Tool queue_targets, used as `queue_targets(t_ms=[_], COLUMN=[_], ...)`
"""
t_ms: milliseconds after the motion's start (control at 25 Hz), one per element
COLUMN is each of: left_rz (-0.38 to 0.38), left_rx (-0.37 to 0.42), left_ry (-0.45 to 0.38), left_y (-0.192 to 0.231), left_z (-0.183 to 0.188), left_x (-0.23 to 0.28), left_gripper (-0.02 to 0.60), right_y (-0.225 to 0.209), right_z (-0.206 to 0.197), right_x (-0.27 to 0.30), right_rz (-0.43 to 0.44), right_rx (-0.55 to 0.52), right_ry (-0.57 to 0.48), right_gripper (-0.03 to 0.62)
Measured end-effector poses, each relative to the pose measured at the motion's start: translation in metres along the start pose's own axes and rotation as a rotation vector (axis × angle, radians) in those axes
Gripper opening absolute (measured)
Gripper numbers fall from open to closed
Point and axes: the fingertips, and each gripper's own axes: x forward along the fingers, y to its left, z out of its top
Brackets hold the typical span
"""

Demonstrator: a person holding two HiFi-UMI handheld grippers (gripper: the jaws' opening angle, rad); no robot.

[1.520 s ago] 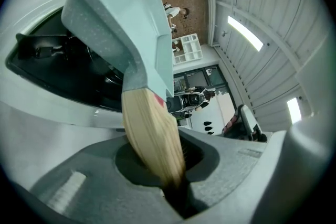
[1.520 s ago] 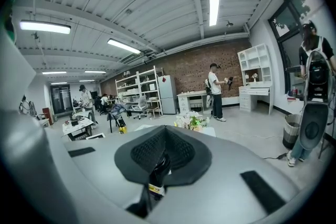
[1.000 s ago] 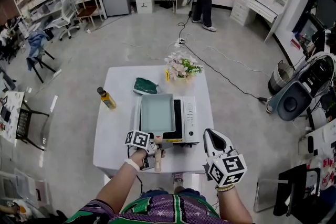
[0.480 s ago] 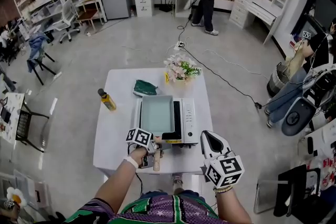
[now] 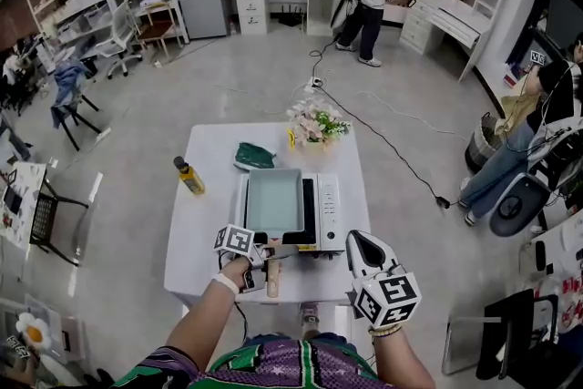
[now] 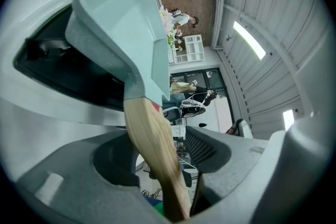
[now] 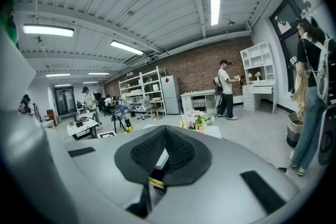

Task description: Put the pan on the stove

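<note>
1. Pan (image 5: 273, 200) sits flat on the stove (image 5: 324, 207), mid-table (image 5: 202, 237). Its wooden handle (image 6: 156, 149) sticks out over the near edge of the stove.
2. Left tongs (image 5: 263, 257): the jaws have just been opening and now stand wide. The handle is between them but isn't clamped, with a clear gap on one side. It may brush the other pad; hard to tell from this angle.
3. Right tongs (image 5: 362, 247): jaws together, nothing between them. They hang idle off the near right of the stove.
4. Step in hand looks like the release after placement, so the task reads as basically done.
5. Next move: back the left tongs straight out along the handle line. Don't snag the wood, or the pan gets dragged off the cooktop.
</note>
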Motion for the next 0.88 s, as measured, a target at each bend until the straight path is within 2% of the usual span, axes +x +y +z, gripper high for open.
queue_targets(t_ms=[480,880], left_rz=[0.015,0.002], left_rx=[-0.005,0.010], left_ry=[-0.107,-0.199], left_y=[0.004,0.008], left_z=[0.004,0.001], left_x=[-0.036,-0.074], left_gripper=[0.253,0.253], right_y=[-0.001,0.010], right_z=[0.005,0.026], right_x=[-0.002,-0.009], right_rz=[-0.012,-0.039], right_rx=[-0.011,-0.072], right_ry=[-0.007,-0.046], right_gripper=[0.002,0.002])
